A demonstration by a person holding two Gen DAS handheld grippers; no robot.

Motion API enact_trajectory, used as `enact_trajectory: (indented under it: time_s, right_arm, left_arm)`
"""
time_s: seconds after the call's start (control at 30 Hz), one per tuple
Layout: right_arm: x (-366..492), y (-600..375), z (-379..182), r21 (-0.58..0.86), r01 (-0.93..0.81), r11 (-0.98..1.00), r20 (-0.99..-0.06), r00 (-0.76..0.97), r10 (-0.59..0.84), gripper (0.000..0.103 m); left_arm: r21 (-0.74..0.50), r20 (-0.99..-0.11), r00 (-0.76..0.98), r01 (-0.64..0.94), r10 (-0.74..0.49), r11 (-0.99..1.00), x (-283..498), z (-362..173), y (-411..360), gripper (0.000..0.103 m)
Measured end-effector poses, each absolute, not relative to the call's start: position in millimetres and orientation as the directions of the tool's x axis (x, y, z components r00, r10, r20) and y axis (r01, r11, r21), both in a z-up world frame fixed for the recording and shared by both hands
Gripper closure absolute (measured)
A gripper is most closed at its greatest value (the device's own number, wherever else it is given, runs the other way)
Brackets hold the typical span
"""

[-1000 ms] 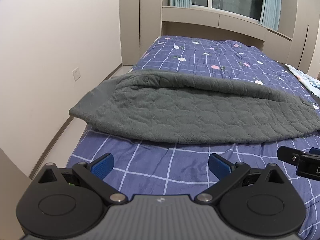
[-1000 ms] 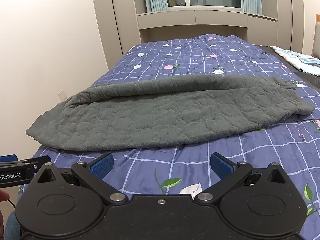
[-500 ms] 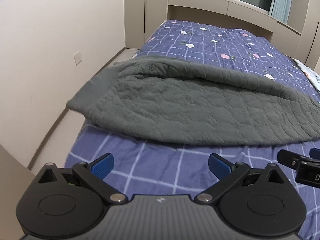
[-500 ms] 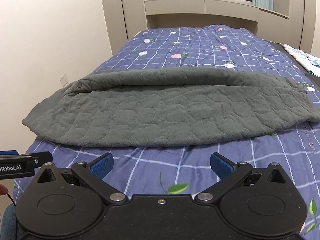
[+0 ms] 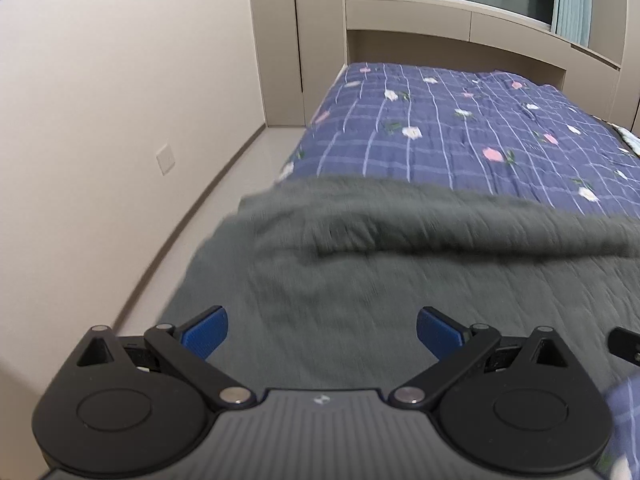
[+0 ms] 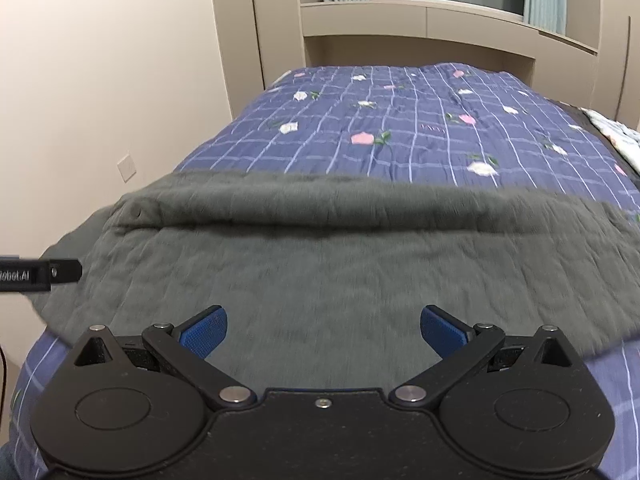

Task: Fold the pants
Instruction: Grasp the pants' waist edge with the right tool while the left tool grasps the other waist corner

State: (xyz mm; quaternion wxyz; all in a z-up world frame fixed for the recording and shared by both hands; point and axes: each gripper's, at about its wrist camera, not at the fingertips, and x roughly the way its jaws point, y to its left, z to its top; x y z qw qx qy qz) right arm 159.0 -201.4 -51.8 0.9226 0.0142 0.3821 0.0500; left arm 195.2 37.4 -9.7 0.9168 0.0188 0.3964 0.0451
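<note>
Button [image 6: 139,213] on grey pants [image 6: 320,264], sharp only from right wrist.

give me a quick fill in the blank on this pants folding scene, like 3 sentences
1. The grey pants lie across a bedspread whose main colour is ____.
2. The jaws of the left gripper and the right gripper are both ____.
3. The pads on the gripper fingers are coloured ____.

Missing words: blue; open; blue
</note>
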Motion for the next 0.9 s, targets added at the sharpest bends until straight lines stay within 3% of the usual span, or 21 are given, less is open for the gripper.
enact_trajectory:
  time_s: [0.2, 0.33, 0.77, 0.9]
  right_arm:
    - [207, -220, -48, 0.084, -0.206, 0.975, -0.551, 0.806, 0.218, 0.000]
    - [249, -228, -46, 0.036, -0.274, 0.961, -0.509, 0.823, 0.253, 0.000]
    - [377, -231, -64, -0.004, -0.551, 0.834, -0.622, 0.655, 0.429, 0.000]
    - [414, -236, -85, 0.022, -0.595, 0.803, -0.697, 0.567, 0.439, 0.000]
  left_arm:
    - [0.119, -0.685, 0.720, -0.041, 0.112, 0.992, 268, 1, 51, 0.001]
    - [0.172, -0.652, 0.749, -0.009, 0.121, 0.985, 308, 6, 56, 0.000]
    - [0.226, -0.675, 0.736, 0.140, 0.052, 0.964, 383, -18, 70, 0.000]
    - [0.161, -0.718, 0.693, 0.262, -0.069, 0.952, 409, -35, 76, 0.000]
